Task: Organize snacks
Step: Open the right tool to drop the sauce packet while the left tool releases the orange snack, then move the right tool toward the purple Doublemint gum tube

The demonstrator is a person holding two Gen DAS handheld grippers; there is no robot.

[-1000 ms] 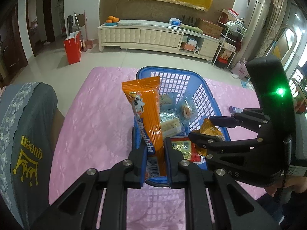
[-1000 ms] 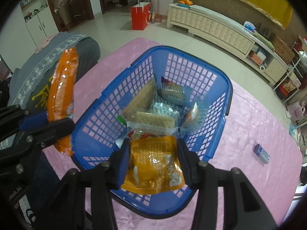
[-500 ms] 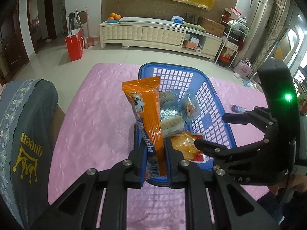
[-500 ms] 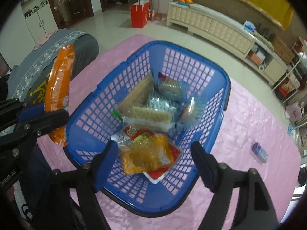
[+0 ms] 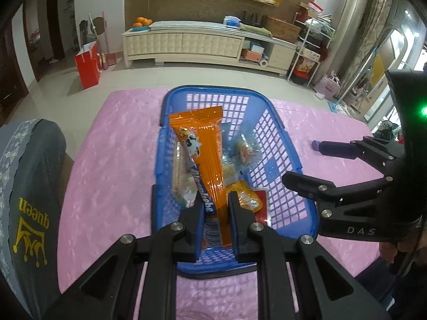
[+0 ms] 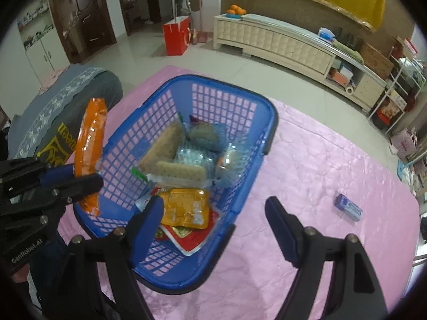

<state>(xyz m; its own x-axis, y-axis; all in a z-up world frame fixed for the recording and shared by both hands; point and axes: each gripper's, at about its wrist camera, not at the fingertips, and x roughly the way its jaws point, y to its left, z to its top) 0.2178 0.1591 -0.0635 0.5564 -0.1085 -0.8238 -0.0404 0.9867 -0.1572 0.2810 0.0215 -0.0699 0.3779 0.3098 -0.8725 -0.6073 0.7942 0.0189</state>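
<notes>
From the left wrist, the orange wafer packet (image 5: 206, 170) is clamped upright by the left gripper (image 5: 214, 213), above the blue basket (image 5: 291, 176) at six o'clock; it should be lowered flat before release.

From the right wrist, the right gripper (image 6: 213, 213) is spread and empty, the yellow pouch (image 6: 186, 208) lying at its ten o'clock.

I see a blue basket (image 6: 267, 122) of glossy moulded plastic lattice on a tabletop cloth (image 6: 320, 160) of pink satin with an embossed sheen. The orange snack wrapper (image 5: 205, 154) is shiny foil film; the yellow packet (image 6: 185, 208) is glossy plastic. My jaws are matt black plastic with metal rivets.
</notes>
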